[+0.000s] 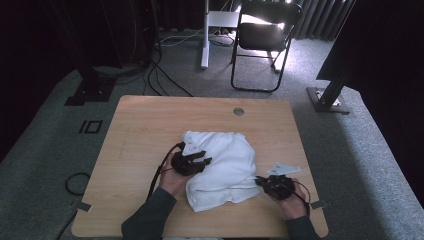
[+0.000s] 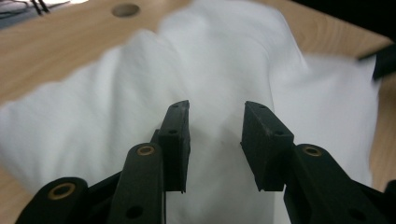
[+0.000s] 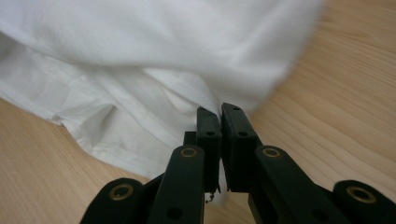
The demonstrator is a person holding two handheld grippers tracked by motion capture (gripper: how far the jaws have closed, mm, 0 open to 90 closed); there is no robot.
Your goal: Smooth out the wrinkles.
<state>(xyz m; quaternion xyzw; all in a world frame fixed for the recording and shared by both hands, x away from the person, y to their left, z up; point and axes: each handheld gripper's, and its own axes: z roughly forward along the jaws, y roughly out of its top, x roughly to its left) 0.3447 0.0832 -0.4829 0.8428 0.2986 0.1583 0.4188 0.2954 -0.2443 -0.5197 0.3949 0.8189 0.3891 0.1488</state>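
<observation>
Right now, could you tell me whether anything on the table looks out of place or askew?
Only the white cloth: it lies bunched and rumpled rather than flat, turned askew to the table edges. The right gripper is shut on its edge; nothing looks spilled or damaged.

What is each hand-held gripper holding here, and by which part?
The right hand-held gripper pinches the white cloth at its right edge. The left hand-held gripper is open above the cloth, holding nothing.
</observation>
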